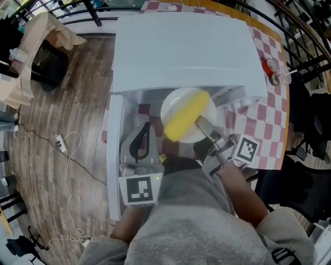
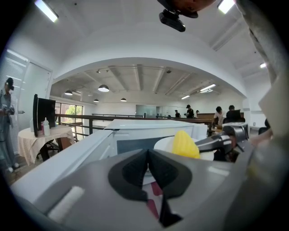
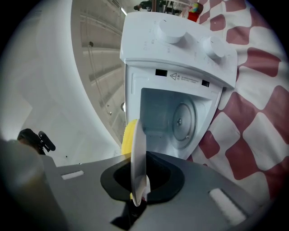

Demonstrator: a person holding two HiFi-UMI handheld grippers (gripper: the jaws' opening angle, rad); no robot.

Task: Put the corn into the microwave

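Jaws shut: my right gripper on the plate, left gripper empty.
Plate's edge hides most of the corn; the microwave stands open beyond.

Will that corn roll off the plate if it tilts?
Probably: the corn is round and lies loose on a smooth plate. The right gripper pinches only the plate's rim, so it might wobble.

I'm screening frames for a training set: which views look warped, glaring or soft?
Head view: even light, sharp on the yellow corn cob and round white plate. Left gripper view: heavy fisheye, black corners, glaring ceiling strip lights. Right gripper view: fisheye too, plate's near edge soft, white microwave low in contrast.
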